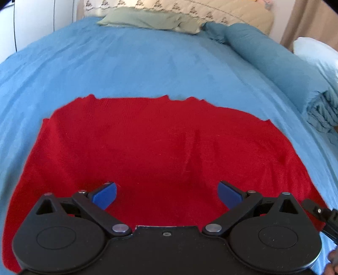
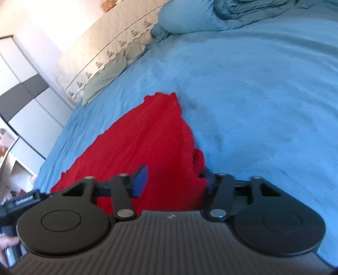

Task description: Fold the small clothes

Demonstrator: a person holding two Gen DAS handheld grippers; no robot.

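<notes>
A red knit garment [image 1: 147,152] lies flat on the blue bedspread [image 1: 137,63] before a quilted headboard [image 2: 101,48], the left gripper [image 1: 166,194] spread wide above it, the right gripper [image 2: 175,182] half-closed around its bunched edge.

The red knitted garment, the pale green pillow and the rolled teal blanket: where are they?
Red knitted garment [image 1: 147,143], left wrist view, middle.
Pale green pillow [image 1: 145,20], left wrist view, top.
Rolled teal blanket [image 1: 274,63], left wrist view, side.

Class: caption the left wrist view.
Open left tongs hover over a red garment spread on the blue bed cover.
</notes>
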